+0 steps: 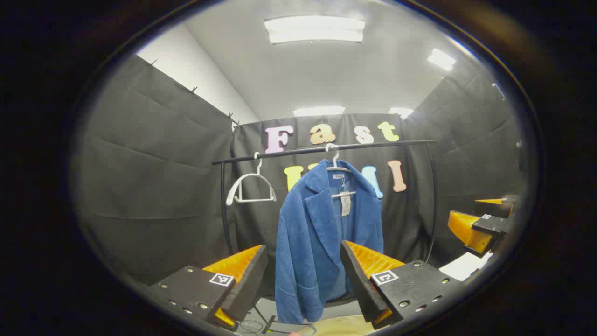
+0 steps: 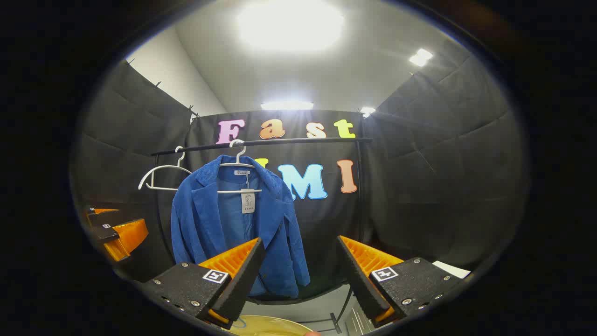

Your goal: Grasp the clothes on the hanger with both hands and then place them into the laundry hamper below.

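Both claw cameras face the rail [image 1: 322, 149], sharing the blue jacket [image 2: 233, 224] from well apart

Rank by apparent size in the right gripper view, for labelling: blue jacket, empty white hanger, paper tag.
1. blue jacket
2. empty white hanger
3. paper tag
All hang at a similar distance, so the order is sure.

A black rail [image 1: 326, 149] runs across the booth on dark uprights. A bare white hanger [image 1: 250, 186] hooks over the rail near its left end. Black cloth [image 1: 154, 186] lines the walls. Bright ceiling lights [image 1: 315, 29] glow overhead.
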